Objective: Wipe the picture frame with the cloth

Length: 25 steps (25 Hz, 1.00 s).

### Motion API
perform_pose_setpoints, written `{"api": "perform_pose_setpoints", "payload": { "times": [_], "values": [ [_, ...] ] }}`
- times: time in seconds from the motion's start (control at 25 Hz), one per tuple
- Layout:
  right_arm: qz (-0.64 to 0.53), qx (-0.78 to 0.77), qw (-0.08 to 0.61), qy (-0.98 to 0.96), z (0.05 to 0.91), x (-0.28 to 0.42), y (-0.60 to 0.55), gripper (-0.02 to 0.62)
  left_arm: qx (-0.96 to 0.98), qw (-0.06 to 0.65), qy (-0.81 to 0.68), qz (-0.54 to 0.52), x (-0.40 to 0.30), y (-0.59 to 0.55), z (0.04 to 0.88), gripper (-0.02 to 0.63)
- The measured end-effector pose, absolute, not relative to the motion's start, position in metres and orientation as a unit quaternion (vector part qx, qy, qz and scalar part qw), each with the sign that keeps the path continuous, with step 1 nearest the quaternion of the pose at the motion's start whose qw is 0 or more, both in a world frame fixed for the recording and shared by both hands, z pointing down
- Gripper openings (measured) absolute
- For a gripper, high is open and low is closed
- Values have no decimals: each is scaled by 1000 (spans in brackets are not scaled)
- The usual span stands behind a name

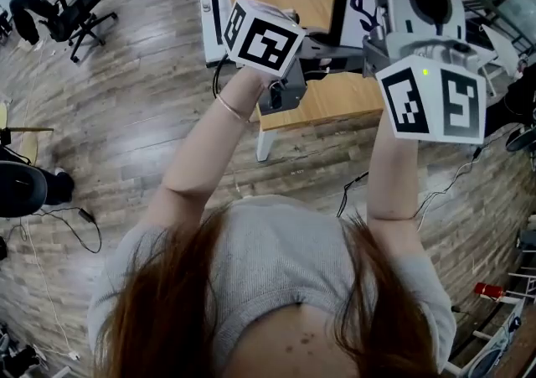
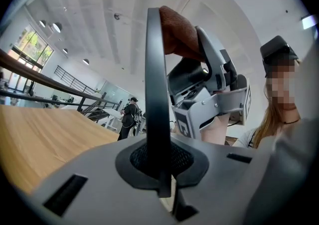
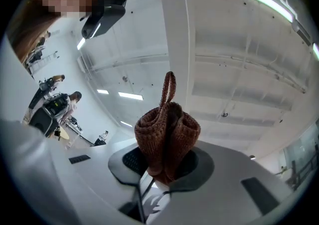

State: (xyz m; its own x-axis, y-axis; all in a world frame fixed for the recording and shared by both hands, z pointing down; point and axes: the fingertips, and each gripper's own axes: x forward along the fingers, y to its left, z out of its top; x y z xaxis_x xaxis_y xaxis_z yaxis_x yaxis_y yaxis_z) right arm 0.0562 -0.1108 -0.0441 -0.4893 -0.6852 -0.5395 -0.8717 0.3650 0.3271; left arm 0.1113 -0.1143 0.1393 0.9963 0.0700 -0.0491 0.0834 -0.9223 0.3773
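A person is holding the left tool (image 2: 160,163) level, its jaws clamped shut on the edge of the dark picture frame (image 2: 155,79). The frame is standing edge-on up the centre of the left gripper view, apparently lifted above the wooden tabletop (image 1: 335,100) so its rim can be reached. The right tool (image 3: 162,166) is gripping a bunched brown knitted cloth (image 3: 167,131) tightly between its jaws and is pressing it against the frame's top rim, upper centre of that view, seemingly wiping along the edge.
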Motion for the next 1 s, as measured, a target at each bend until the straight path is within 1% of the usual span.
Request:
{"api": "perform_pose_setpoints", "payload": {
  "times": [0.24, 0.68, 1.0],
  "values": [
    [246, -476, 123, 836, -3, 46, -129, 97, 979, 199, 35, -23, 98, -122, 142, 17],
    [182, -452, 55, 872, 56, 47, -119, 97, 975, 221, 22, -26, 98, -130, 153, 17],
    [143, -430, 40, 891, 89, 49, -90, 97, 971, 231, 27, -55, 96, -131, 145, 17]
  ]
}}
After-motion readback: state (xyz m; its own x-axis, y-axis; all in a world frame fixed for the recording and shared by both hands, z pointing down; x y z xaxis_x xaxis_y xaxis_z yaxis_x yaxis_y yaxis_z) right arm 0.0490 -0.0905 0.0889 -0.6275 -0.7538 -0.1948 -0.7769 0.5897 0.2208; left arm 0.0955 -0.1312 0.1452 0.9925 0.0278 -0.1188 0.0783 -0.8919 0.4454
